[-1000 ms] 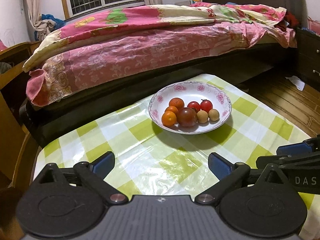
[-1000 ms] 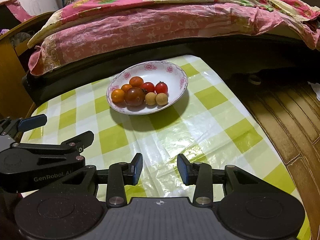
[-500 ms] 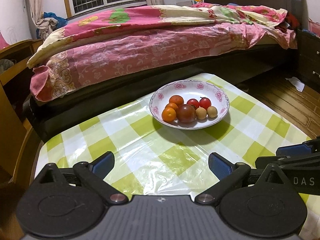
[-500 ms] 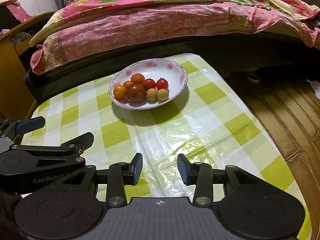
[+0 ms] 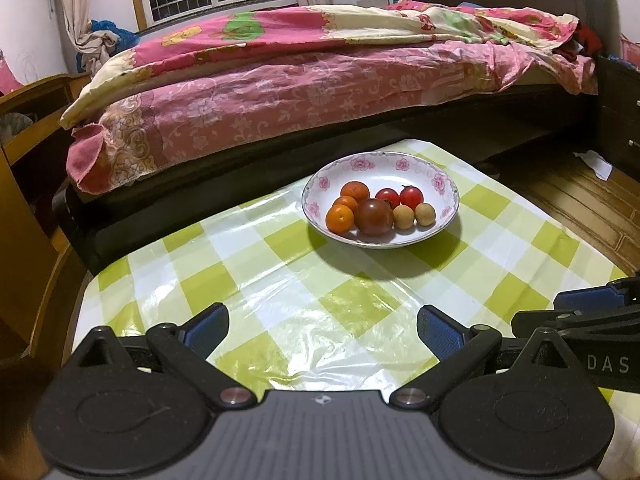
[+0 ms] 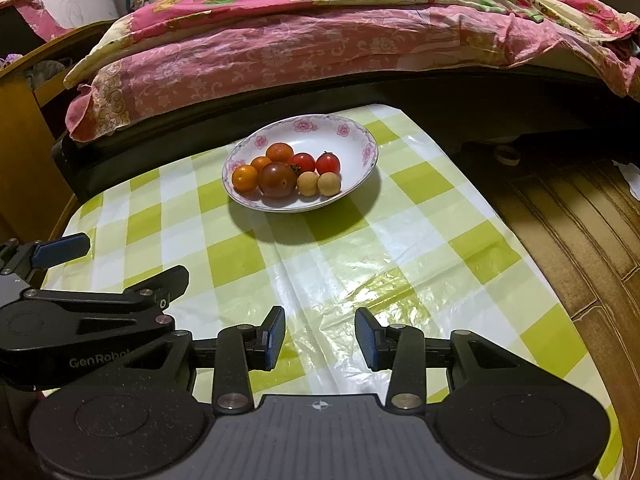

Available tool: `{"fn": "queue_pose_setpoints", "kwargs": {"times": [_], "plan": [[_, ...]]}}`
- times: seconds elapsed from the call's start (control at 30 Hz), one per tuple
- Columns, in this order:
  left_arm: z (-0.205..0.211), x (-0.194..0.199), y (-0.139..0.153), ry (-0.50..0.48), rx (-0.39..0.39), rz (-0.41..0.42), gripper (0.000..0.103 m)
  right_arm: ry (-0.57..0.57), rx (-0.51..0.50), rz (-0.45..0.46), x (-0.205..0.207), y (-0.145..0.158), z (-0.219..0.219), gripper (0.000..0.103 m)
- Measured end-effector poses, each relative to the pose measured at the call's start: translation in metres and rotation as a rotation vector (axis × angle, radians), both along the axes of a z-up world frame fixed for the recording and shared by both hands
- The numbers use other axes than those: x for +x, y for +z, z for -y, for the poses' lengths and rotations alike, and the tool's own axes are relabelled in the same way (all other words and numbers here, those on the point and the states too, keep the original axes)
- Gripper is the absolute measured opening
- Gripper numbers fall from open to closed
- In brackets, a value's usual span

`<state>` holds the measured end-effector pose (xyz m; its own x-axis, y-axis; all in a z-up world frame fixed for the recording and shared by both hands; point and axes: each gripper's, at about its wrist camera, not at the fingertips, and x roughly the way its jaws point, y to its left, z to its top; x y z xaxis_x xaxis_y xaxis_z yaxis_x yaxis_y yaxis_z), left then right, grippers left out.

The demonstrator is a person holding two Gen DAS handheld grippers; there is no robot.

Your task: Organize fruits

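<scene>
The table (image 5: pixel 280 312) with the green checked cloth stands beside the bed (image 5: pixel 320 80). The plate (image 5: pixel 440 184) sits at its far end, well apart from both grippers, and holds all 8 fruits: 1 dark tomato (image 5: pixel 374 216), 3 oranges (image 5: pixel 340 218), 2 red cherry tomatoes (image 5: pixel 411 197) and 2 pale longans (image 5: pixel 404 217). I judge that the sorting has not started; the next move calls for a reach forward to 1 fruit. The left gripper (image 5: pixel 322 328) is wide open and empty. The right gripper (image 6: pixel 320 338) is narrow but not closed, holding nothing.
</scene>
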<state>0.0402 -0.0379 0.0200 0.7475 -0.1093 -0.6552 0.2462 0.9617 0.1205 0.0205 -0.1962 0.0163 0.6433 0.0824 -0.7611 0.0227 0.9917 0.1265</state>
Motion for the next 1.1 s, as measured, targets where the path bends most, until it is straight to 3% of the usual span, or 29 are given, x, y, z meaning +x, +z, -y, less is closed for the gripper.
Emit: {"fn": "queue_pose_setpoints", "kwargs": {"times": [1.1], "plan": [[-0.006, -0.028, -0.003, 0.031, -0.002, -0.028, 0.103, 0.008, -0.007, -0.021, -0.022, 0.0, -0.008, 0.036]]}}
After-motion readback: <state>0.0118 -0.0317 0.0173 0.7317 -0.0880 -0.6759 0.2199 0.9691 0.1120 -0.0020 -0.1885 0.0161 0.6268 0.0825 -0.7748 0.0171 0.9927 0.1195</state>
